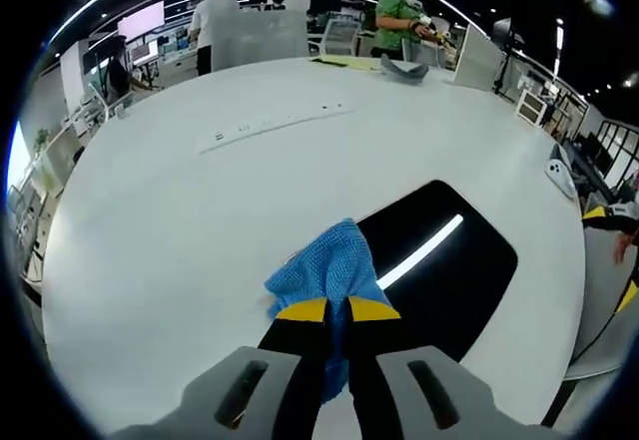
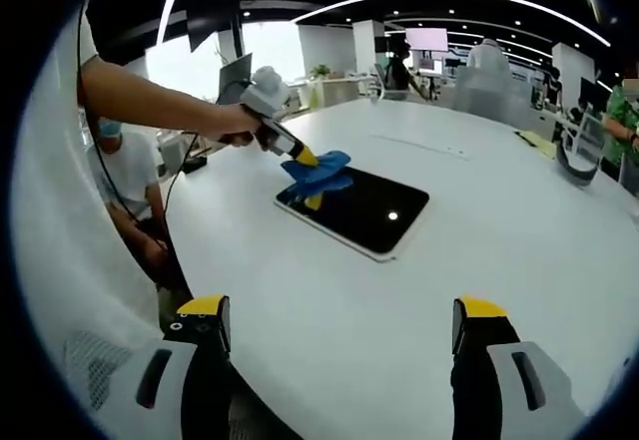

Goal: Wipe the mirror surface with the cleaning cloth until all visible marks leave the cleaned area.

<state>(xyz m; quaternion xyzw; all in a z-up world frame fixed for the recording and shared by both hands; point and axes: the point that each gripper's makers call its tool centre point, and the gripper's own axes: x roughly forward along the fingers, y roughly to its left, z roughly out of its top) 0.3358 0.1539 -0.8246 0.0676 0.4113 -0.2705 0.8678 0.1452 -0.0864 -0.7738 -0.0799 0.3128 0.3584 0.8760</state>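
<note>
Mirror (image 1: pixel 439 260) lies flat mid-table (image 1: pixel 180 220), fragile-looking, its near corner under the soft blue cloth (image 1: pixel 324 270) pinched in the left gripper (image 1: pixel 336 310), while the right gripper (image 2: pixel 339 322) hangs wide open, empty, seemingly off the table's edge.

My blue cleaning cloth (image 1: pixel 327 272) hangs bunched in my left gripper (image 1: pixel 337 310), resting on the near corner of the flat, dark mirror (image 2: pixel 361 208).
</note>
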